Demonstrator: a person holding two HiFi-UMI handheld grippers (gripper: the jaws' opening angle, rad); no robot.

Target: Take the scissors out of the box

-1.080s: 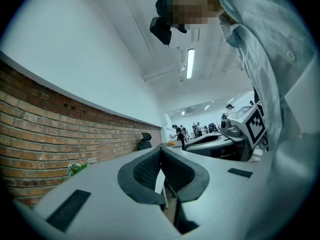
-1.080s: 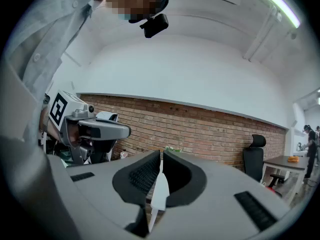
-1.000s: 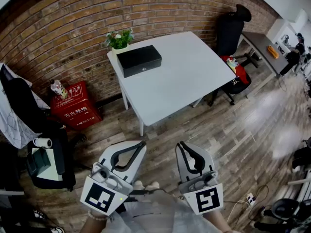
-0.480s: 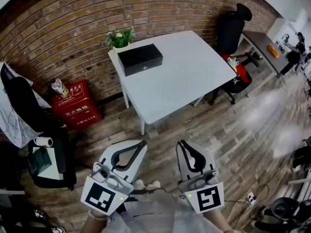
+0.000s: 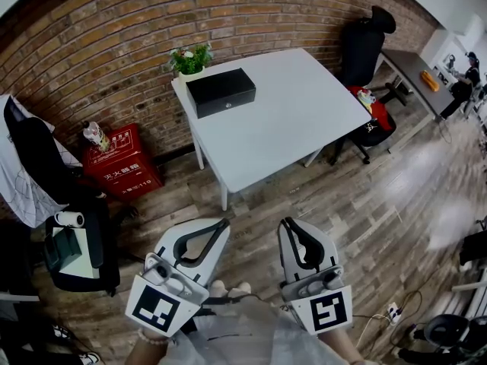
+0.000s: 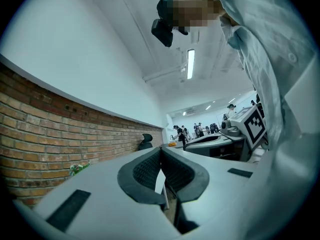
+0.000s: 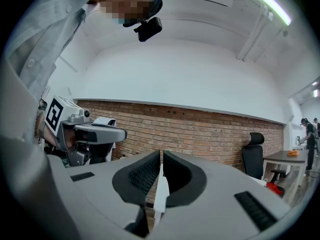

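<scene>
Head view, big to small: red-brown brick wall [image 5: 114, 44] across the back, wood-plank floor [image 5: 365, 204] everywhere below it. White square bench [image 5: 289, 120] stands on the floor with one corner close to the wall.

Around the bench:
- black high-back office chair [image 5: 361, 44] at its right side, something red on the seat
- grey desk [image 5: 411, 71] beyond that chair, far right
- second black chair [image 5: 72, 249] at left, with a white roll [image 5: 68, 219] on it
- red metal fire-equipment cabinet [image 5: 122, 175] against the wall left of the bench, with a bottle [image 5: 95, 135] on top
- white power strip [image 5: 393, 310] on the floor, lower right

Task item: black rectangular lidded box [image 5: 221, 92] sits at the far left corner of the bench, lid down. Small green potted plant with white flowers [image 5: 190, 58] is just beside it on the wall side. Scissors are hidden and can't be made out in any view.

Left hand-held gripper [image 5: 225, 222] and right hand-held gripper [image 5: 284, 221] are side by side at the bottom, both over the floor and pointing toward the bench. The box is well apart from both, past the bench's near edge, roughly straight ahead of the left one. Between them and the box are a strip of plank floor and then bare bench top.

Left gripper view: left hand-held gripper [image 6: 161, 151] has its ribbed black pads pressed together with nothing between them. Right gripper view: right hand-held gripper [image 7: 161, 156] is the same, pads closed tip to tip and empty, brick wall ahead.
</scene>
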